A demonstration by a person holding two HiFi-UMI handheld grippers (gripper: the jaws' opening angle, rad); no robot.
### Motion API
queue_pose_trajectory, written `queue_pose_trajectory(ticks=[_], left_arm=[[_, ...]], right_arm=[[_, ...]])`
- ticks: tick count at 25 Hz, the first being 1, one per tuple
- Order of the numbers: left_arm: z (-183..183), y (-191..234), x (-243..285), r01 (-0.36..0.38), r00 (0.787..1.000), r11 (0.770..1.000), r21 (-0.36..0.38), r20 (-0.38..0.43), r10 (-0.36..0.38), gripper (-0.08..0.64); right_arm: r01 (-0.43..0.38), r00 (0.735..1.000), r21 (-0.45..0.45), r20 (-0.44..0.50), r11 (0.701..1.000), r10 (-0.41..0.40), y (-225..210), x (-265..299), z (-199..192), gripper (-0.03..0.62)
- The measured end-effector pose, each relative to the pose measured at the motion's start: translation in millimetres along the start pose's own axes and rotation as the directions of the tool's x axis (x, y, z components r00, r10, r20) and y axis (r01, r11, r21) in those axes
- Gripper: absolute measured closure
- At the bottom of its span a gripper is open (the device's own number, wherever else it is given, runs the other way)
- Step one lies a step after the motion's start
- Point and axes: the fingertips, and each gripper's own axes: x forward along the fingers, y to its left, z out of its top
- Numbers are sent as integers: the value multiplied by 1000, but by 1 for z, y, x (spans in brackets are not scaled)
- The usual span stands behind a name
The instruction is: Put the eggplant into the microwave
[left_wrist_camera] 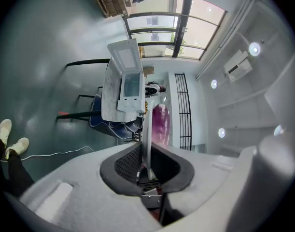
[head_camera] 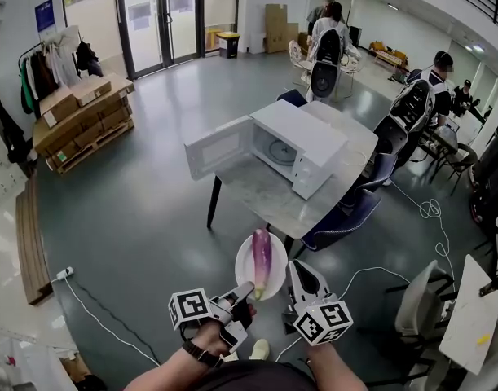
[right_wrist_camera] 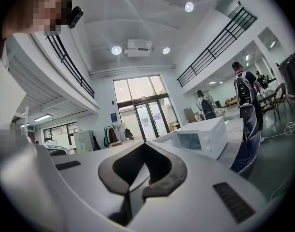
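A purple eggplant (head_camera: 261, 261) lies on a white plate (head_camera: 243, 269) held in the air in front of me. My left gripper (head_camera: 242, 293) is shut on the plate's near rim. In the left gripper view the plate (left_wrist_camera: 147, 134) stands edge-on between the pads, with the eggplant (left_wrist_camera: 161, 124) beyond it. My right gripper (head_camera: 301, 274) hangs just right of the plate, shut and holding nothing; its pads meet in the right gripper view (right_wrist_camera: 145, 170). The white microwave (head_camera: 293, 149) sits on the table (head_camera: 265, 198) ahead with its door (head_camera: 216, 149) swung open to the left.
Blue chairs (head_camera: 346, 214) stand at the table's right side. Cables (head_camera: 94, 308) run over the grey floor. Stacked cardboard boxes (head_camera: 81, 116) sit far left. More chairs (head_camera: 424, 300) and desks are at the right, with people at the back.
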Motion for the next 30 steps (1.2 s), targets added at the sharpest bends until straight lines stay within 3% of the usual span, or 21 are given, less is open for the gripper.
queue_pose_trajectory(ticks=[30], left_arm=[[64, 11, -4, 12, 999, 1000, 0, -39, -12, 517]], right_arm=[[24, 998, -19, 58, 1000, -23, 34, 54, 0, 591]])
